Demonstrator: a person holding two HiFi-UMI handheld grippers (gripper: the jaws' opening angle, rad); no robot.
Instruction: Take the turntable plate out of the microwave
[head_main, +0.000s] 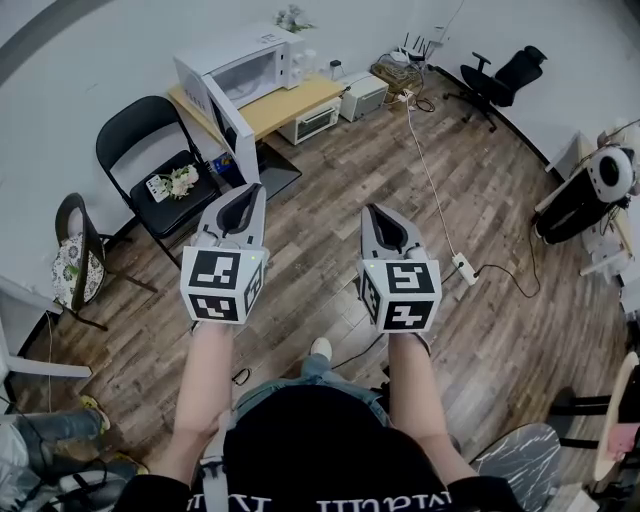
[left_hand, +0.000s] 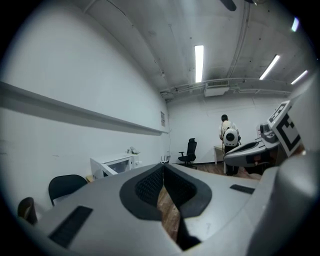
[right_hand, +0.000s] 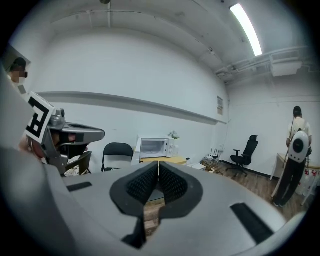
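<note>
**Both tools closed and empty, well short of the microwave**

A wood-plank floor (head_main: 330, 200) fills most of the head view and meets a plain white wall (head_main: 90, 60) at the far side. Against that wall stands a low wooden desk (head_main: 290, 100). The white microwave (head_main: 238, 68) sits on its left end, and its door (head_main: 228, 128) hangs open toward the room. The turntable plate is not out on the desk or the floor. The oven's cavity is too small and dim in every view to show the plate inside.

A black folding chair (head_main: 160, 160) stands just left of the desk. A black office chair (head_main: 505, 75) is well apart in the far right corner. A white toaster oven (head_main: 312, 120) sits on the floor beside the desk's right end.

The person stands mid-room, arms out, with one tool in each hand. The left tool (head_main: 245, 200) has its jaws pressed together with nothing between them. The right tool (head_main: 380, 222) is likewise closed and empty, tipped slightly downward. Both point toward the desk and are well apart from it.

A white cable (head_main: 430, 170) runs across the floor to a power strip (head_main: 464, 267) near the right tool.
</note>
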